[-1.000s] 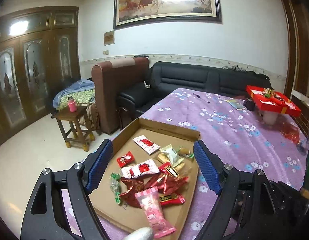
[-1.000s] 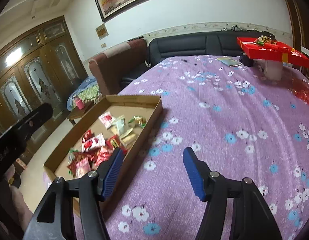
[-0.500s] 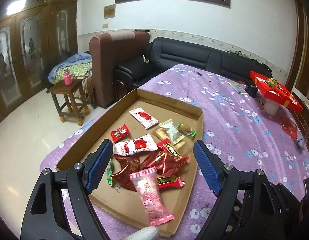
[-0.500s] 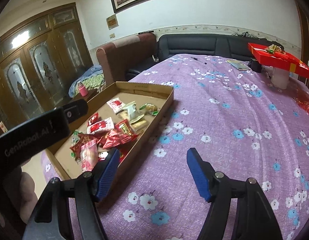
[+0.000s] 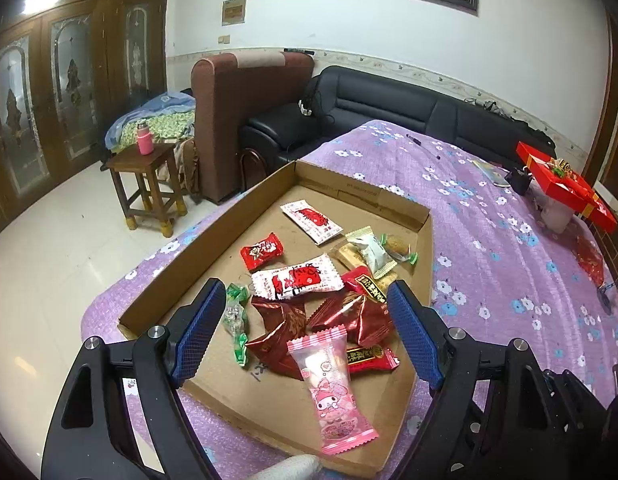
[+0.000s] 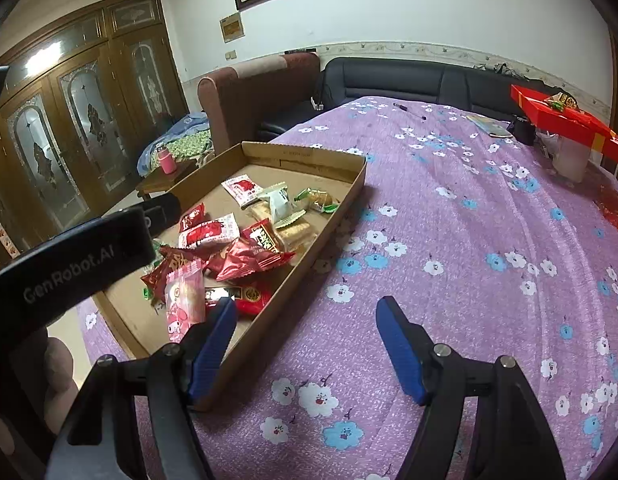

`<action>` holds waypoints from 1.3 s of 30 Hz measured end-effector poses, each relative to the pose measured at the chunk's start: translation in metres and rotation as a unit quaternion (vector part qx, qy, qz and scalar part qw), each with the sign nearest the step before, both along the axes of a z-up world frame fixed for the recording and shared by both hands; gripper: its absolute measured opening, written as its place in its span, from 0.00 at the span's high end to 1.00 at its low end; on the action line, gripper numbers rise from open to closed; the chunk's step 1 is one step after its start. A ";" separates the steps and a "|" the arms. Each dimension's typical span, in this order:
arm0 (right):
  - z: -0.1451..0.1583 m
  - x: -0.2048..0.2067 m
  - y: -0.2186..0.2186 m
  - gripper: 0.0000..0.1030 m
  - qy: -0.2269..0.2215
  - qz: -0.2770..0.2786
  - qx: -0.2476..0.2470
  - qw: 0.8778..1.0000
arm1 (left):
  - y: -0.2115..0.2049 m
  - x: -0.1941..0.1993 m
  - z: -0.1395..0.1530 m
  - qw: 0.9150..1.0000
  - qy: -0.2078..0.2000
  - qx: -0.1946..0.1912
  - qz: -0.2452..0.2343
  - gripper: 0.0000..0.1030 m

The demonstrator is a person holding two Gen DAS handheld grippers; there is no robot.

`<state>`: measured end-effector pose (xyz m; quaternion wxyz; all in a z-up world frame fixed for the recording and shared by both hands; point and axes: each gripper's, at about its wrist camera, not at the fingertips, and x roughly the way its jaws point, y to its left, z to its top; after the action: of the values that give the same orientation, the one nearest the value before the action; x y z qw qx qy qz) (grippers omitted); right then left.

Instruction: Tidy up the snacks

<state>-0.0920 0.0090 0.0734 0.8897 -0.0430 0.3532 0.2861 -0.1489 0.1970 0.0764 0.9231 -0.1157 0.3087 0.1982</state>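
A shallow cardboard tray [image 5: 361, 196] [image 6: 309, 156] lies on the purple flowered tablecloth and holds several wrapped snacks. Among them are a pink candy pack [image 5: 333, 384] [image 6: 185, 300], dark red foil packs [image 5: 285, 324], a white-and-red sachet [image 5: 297, 280] and green sweets [image 5: 235, 308]. My left gripper [image 5: 303, 300] hangs open above the near end of the tray, nothing between its fingers. My right gripper [image 6: 307, 316] is over the cloth just right of the tray's near corner; its jaws are opening and hold nothing. The left gripper's black body [image 6: 69, 264] shows at the left of the right wrist view.
A red gift box [image 5: 565, 184] [image 6: 565, 116] rests on a white pot at the table's far right, with a phone [image 6: 491, 126] and a pen [image 6: 401, 107] beyond. A black sofa [image 5: 389, 100], a brown armchair and a wooden stool with a pink bottle [image 5: 145, 142] stand behind.
The left gripper has come forward and tilted down over the tray, so the snacks look nearer. The right gripper's jaws have spread wider and it has shifted toward the tray.
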 end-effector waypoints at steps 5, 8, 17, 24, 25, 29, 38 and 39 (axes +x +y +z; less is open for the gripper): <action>-0.002 0.000 0.003 0.27 0.002 0.002 -0.005 1.000 | 0.002 0.001 -0.005 1.000 0.008 -0.009 -0.001 0.19; -0.003 0.001 0.004 0.27 0.003 0.002 -0.007 1.000 | 0.003 0.002 -0.006 1.000 0.011 -0.013 -0.003 0.19; -0.008 0.000 0.008 0.26 0.005 0.006 -0.016 1.000 | 0.003 0.005 -0.011 0.999 0.020 -0.026 -0.011 0.19; -0.011 0.001 0.007 0.24 0.010 0.005 -0.017 1.000 | 0.002 0.008 -0.013 0.999 0.025 -0.030 -0.016 0.19; -0.011 0.002 0.007 0.24 0.012 0.005 -0.016 1.000 | 0.002 0.009 -0.014 0.999 0.025 -0.031 -0.017 0.19; -0.012 0.002 0.007 0.24 0.013 0.005 -0.016 1.000 | 0.001 0.010 -0.015 0.999 0.028 -0.034 -0.024 0.19; -0.014 0.001 0.009 0.24 0.015 0.007 -0.018 1.000 | -0.001 0.012 -0.016 0.999 0.031 -0.036 -0.028 0.19; -0.014 0.001 0.009 0.24 0.015 0.007 -0.018 1.000 | -0.001 0.012 -0.017 0.999 0.031 -0.035 -0.028 0.19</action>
<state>-0.0907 0.0179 0.0590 0.8813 -0.0575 0.3712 0.2868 -0.1370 0.1963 0.0598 0.9135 -0.1335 0.3470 0.1651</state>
